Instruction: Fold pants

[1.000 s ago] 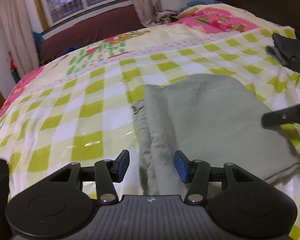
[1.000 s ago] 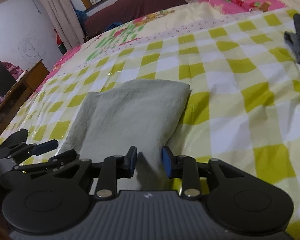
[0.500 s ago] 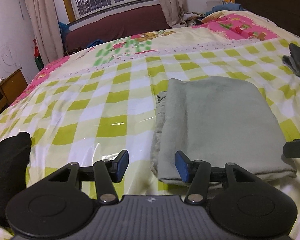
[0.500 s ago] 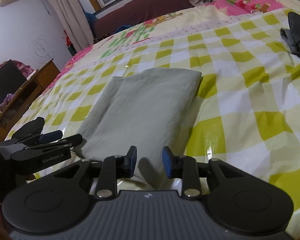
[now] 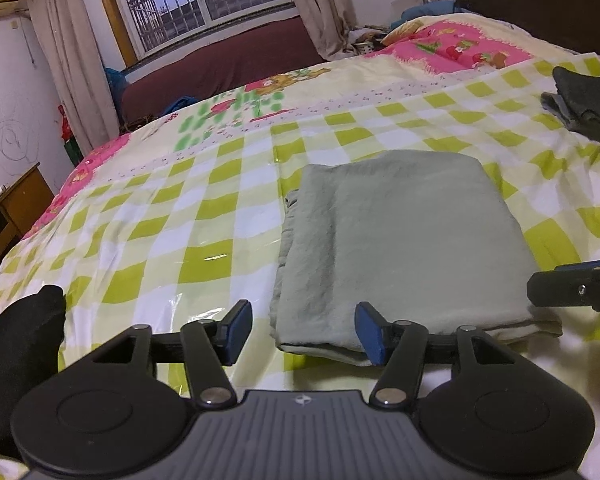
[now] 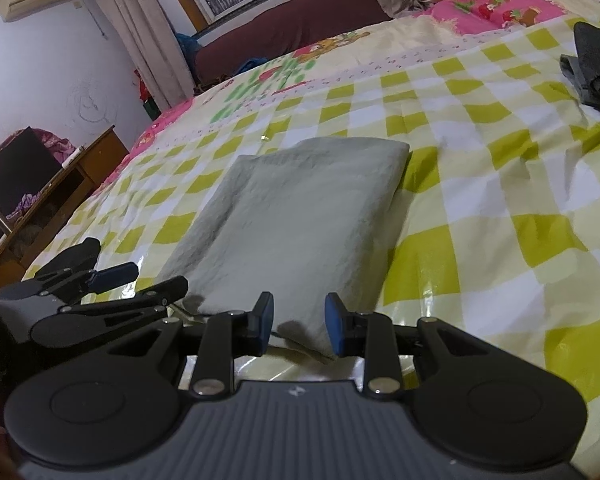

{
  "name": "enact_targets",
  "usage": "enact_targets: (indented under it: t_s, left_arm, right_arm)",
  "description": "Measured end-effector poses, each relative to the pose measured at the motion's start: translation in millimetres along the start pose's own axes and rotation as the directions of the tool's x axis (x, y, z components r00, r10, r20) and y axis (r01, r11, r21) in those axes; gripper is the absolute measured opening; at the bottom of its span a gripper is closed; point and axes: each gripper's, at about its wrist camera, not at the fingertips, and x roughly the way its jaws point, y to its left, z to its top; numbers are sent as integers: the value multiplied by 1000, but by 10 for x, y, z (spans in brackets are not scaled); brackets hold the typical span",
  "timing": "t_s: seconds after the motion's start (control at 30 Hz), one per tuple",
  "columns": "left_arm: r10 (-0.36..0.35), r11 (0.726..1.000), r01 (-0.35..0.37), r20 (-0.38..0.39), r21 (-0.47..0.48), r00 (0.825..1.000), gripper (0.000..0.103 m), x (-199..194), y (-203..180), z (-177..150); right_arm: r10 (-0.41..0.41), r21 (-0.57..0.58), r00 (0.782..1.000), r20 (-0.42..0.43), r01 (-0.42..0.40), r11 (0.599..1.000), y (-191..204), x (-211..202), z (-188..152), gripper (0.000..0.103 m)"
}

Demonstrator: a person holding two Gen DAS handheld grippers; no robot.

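The grey-green pants (image 5: pixel 404 236) lie folded into a flat rectangle on the checked bed cover; they also show in the right wrist view (image 6: pixel 300 216). My left gripper (image 5: pixel 303 332) is open and empty, just short of the near left corner of the pants. My right gripper (image 6: pixel 299 326) is open and empty, just short of the near edge of the pants. The right gripper's fingers (image 5: pixel 568 290) show at the right edge of the left wrist view. The left gripper (image 6: pixel 112 284) shows at the left of the right wrist view.
The yellow and white checked bed cover (image 5: pixel 204 216) spreads all round. Dark folded clothes (image 5: pixel 588 104) lie at the far right; they also show in the right wrist view (image 6: pixel 596 68). A black cloth (image 5: pixel 16 344) lies near left. A wooden side table (image 6: pixel 60 184) stands left of the bed.
Both grippers have drawn back and up from the folded pants, so more of the bed and room shows. The pants have not moved.
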Motion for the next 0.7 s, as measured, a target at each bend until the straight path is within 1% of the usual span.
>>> enact_targets:
  t_s: [0.13, 0.27, 0.33, 0.43, 0.57, 0.7]
  left_arm:
    - [18, 1000, -18, 3, 13, 1000, 72, 13, -21, 8]
    - [33, 999, -33, 7, 21, 999, 72, -37, -29, 6]
    - [36, 999, -37, 15, 21, 999, 76, -74, -29, 4]
    - [43, 999, -43, 32, 24, 999, 83, -117, -50, -4]
    - [40, 998, -42, 36, 50, 999, 84, -126, -124, -26]
    - [33, 997, -35, 32, 64, 999, 88, -119, -174, -55]
  right_arm:
    - [0, 15, 1000, 11, 0, 1000, -32, -26, 5, 30]
    - [23, 31, 999, 22, -24, 999, -67, -46, -1, 30]
    - [31, 41, 999, 26, -32, 999, -111, -43, 11, 30]
    - [19, 66, 1000, 20, -20, 998, -168, -19, 1, 30]
    - [3, 79, 1000, 22, -5, 997, -191, -21, -18, 30]
    - [-6, 43, 1000, 22, 5, 999, -128, -15, -49, 30]
